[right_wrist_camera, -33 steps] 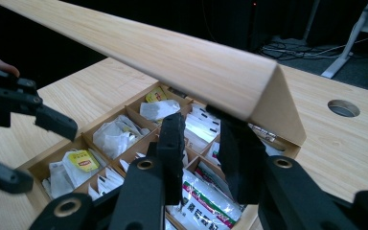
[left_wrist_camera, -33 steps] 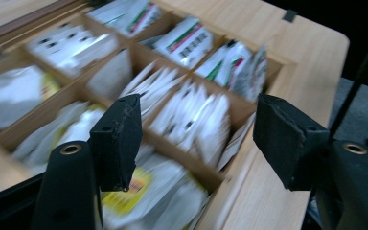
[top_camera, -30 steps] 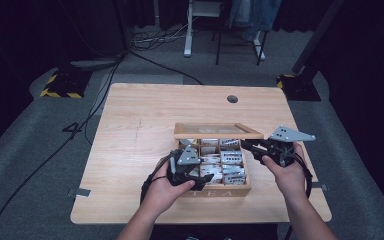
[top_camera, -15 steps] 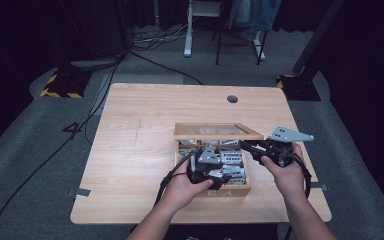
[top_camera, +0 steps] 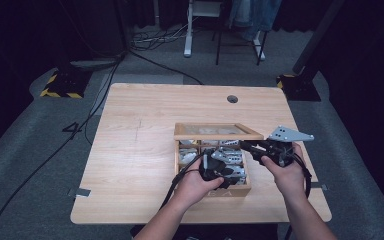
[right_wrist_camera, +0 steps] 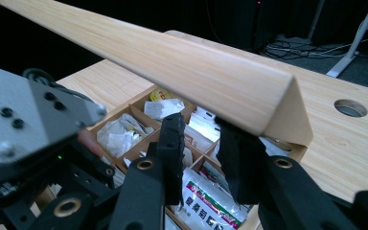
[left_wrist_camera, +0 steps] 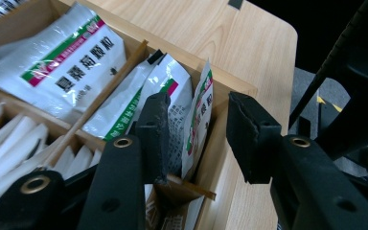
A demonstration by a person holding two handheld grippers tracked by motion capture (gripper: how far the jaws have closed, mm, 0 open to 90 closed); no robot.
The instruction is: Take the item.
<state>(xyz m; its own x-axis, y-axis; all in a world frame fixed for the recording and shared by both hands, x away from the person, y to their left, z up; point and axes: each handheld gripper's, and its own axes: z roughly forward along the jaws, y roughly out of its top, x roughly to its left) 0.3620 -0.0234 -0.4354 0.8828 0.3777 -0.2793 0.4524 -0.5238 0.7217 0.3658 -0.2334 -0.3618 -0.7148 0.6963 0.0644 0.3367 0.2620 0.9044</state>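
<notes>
**Compartment box with sachets — both grippers at work**

Nearest me: wooden box [top_camera: 212, 190], light wood, split by thin dividers into compartments, standing on the table [top_camera: 140, 150] toward its near right part. Contents — white foil sachets [left_wrist_camera: 60, 57] with green and magenta bands and dark print, some lying flat, some on edge; the far compartments hold crumpled white packets [right_wrist_camera: 120, 132].

My left gripper [left_wrist_camera: 196, 136]: lowered into the box's near right corner compartment. Jaws partly open and just now closing; one upright sachet [left_wrist_camera: 197, 120] stands between them, beside the box wall. The pads do not press on it yet, as far as the left gripper view shows. The inner jaw sits against the neighbouring sachets.

My right gripper [right_wrist_camera: 199, 143]: at the box's right side, jaws clamped on the edge of the hinged lid [right_wrist_camera: 172, 62]. The lid is plain light wood, held raised and tilted over the far compartments.

Farther off: a round cable hole [top_camera: 232, 99] in the tabletop.
</notes>
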